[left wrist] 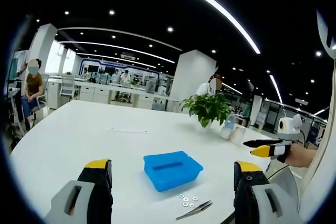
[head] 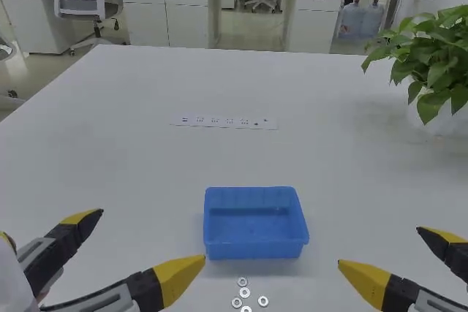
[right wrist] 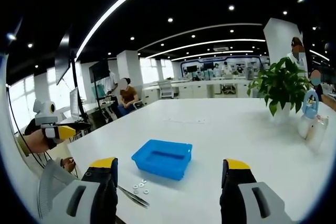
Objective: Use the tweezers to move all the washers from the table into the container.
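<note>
A blue container sits on the white table, also seen as the container and container. Several small washers lie just in front of it, near the table's front edge; washers, washers. Metal tweezers lie beside the washers, tweezers. My left gripper is open at the lower left, clear of everything. My right gripper is open at the lower right. Nothing is between either pair of jaws.
A potted green plant stands at the table's right side. A strip of sockets is set into the table's middle. Desks, office chairs and several people are beyond the table.
</note>
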### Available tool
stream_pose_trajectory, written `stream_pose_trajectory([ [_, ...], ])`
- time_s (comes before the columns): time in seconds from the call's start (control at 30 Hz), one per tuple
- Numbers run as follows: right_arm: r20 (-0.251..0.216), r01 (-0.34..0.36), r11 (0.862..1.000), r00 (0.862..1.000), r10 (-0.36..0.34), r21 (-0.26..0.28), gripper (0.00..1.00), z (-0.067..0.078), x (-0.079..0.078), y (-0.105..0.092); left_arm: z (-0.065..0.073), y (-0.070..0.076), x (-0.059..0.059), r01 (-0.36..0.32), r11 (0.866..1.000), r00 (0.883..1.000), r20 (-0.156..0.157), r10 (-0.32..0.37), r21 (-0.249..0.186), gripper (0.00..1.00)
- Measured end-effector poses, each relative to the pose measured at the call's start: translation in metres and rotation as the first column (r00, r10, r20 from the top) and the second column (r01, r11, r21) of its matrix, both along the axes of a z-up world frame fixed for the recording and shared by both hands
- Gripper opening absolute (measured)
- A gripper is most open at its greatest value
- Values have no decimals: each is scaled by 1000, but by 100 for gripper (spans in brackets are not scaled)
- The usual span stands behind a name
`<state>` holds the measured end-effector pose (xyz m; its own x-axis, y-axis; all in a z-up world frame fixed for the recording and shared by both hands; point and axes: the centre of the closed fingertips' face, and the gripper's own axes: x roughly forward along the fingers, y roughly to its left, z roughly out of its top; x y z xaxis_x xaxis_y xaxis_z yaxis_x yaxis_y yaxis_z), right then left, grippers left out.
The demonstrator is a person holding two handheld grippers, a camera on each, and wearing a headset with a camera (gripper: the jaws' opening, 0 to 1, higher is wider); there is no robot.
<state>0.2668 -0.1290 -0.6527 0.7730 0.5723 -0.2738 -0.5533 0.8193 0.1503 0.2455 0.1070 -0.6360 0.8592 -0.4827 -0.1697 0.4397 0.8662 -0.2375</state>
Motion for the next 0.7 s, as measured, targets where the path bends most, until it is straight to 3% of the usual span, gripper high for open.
stream_pose_trajectory([
  [0.7, 10, -10, 1000, 1000, 10, 11, 77, 1, 0, 5, 0, 3, -3, -10, 1000, 1000, -2, 10, 6, 96],
])
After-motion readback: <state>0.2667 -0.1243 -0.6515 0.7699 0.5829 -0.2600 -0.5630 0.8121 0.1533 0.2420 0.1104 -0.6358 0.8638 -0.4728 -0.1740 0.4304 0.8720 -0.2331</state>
